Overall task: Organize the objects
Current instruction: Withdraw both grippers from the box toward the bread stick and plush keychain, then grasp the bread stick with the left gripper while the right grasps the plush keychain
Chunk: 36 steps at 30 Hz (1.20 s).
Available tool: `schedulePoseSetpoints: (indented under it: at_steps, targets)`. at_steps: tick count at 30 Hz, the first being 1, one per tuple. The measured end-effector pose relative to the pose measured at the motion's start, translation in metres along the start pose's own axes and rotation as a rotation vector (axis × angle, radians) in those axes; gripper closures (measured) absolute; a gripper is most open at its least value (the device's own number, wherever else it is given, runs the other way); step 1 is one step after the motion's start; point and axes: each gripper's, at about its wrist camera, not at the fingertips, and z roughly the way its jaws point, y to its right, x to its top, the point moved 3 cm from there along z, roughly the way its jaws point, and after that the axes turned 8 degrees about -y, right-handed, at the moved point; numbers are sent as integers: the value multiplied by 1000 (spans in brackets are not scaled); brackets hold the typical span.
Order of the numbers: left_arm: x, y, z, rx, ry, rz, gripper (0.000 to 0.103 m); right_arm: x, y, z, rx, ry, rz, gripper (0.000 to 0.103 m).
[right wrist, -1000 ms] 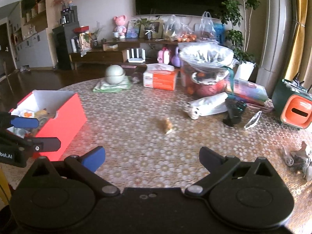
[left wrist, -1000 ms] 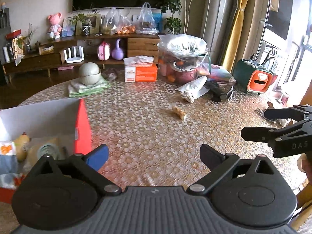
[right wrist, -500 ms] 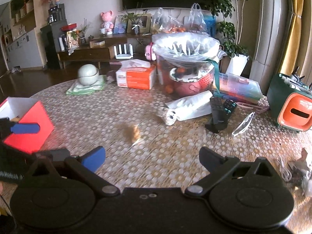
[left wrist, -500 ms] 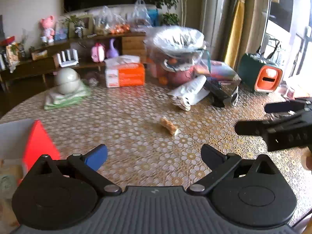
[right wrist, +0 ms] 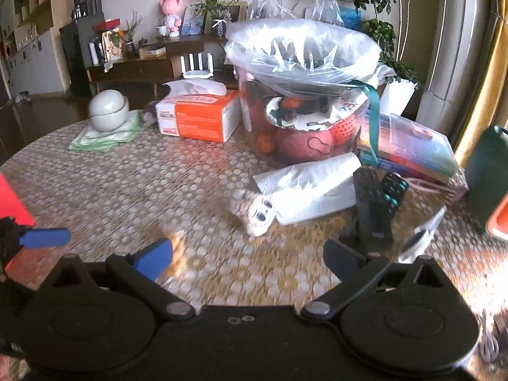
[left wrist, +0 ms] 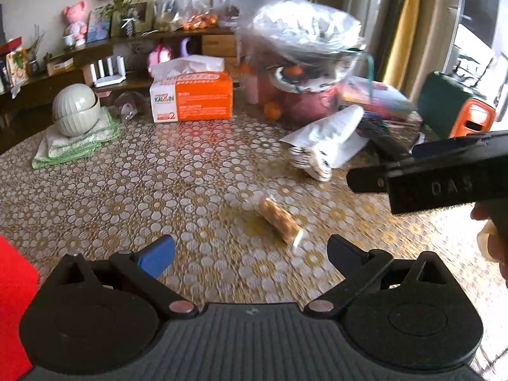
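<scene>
A small tan snack packet [left wrist: 279, 219] lies on the patterned table [left wrist: 158, 184], just ahead of my left gripper [left wrist: 250, 254], which is open and holds nothing. The red box [left wrist: 12, 285] shows only as a corner at the lower left. My right gripper [left wrist: 381, 165] reaches in from the right, open, above and to the right of the packet. In the right wrist view the right gripper [right wrist: 247, 255] is open and the blurred packet [right wrist: 176, 250] sits by its blue finger. A small striped white toy [right wrist: 258, 211] lies ahead, against a white bag [right wrist: 311, 184].
An orange tissue box [left wrist: 193, 95], a bag-lined tub of fruit [right wrist: 304, 95], a ceramic jar on green cloths [left wrist: 74, 111], black remotes [right wrist: 374, 203], a stack of books [right wrist: 409, 146] and a green and orange case [left wrist: 454, 111] line the far side of the table.
Both grippers moved forward and to the right over the table. The red box slid almost out of view at left, and the snack packet and the striped toy are now much closer.
</scene>
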Motion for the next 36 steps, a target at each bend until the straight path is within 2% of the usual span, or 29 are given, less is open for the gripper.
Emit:
schedulePoseSetpoints:
  at_steps: [8, 10, 14, 20, 23, 25, 30, 36]
  targets:
    - [8, -4, 45, 13, -11, -27, 1, 26, 8, 55, -8, -25, 28, 7]
    - [9, -2, 52, 12, -10, -18, 1, 29, 9, 68, -12, -29, 40, 12]
    - [10, 4, 63, 2, 1, -3, 1, 32, 11, 88, -6, -48, 65, 16]
    - [10, 14, 71, 49, 26, 41, 1, 35, 11, 104, -24, -62, 67, 27]
    - [7, 15, 72, 43, 37, 56, 1, 35, 12, 108, -23, -69, 77, 34]
    - [7, 15, 71, 31, 46, 64, 10, 36, 11, 109, -26, -70, 75, 40]
    - [6, 19, 67, 7, 66, 94, 37, 35, 7, 108, -32, -68, 65, 45]
    - [5, 16, 64, -14, 70, 82, 50, 31, 6, 102, -29, -71, 73, 51]
